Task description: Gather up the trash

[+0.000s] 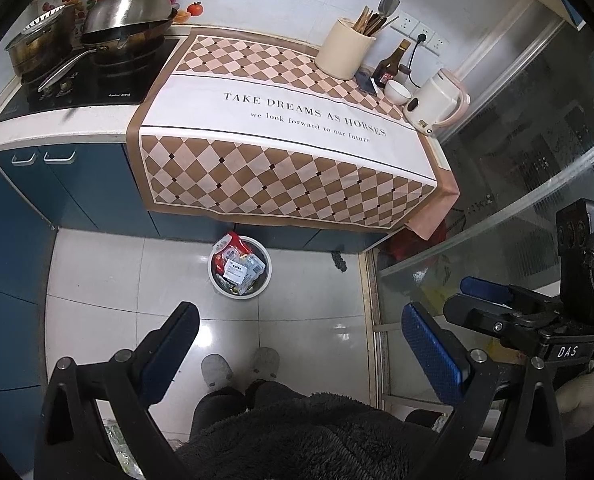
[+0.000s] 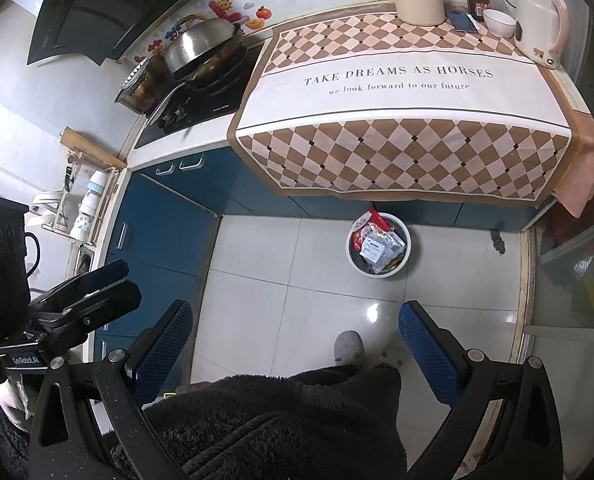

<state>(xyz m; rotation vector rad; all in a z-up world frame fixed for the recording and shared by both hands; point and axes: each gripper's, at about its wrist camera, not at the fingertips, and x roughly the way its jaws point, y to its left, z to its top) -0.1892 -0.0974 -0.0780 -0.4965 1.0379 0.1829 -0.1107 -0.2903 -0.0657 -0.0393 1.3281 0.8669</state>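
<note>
tiled floor (image 1: pixel 145 280) w/ full trash bin (image 1: pixel 265 276); counter cloth (image 1: pixel 281 148) w/ kettle (image 1: pixel 437 106), utensil jar (image 1: pixel 343 50).

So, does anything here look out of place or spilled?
The trash bin is overfull: a red wrapper sticks up past its rim. A small dark clump lies on the floor tiles beside the cabinet base. Nothing looks spilled on the counter.
</note>
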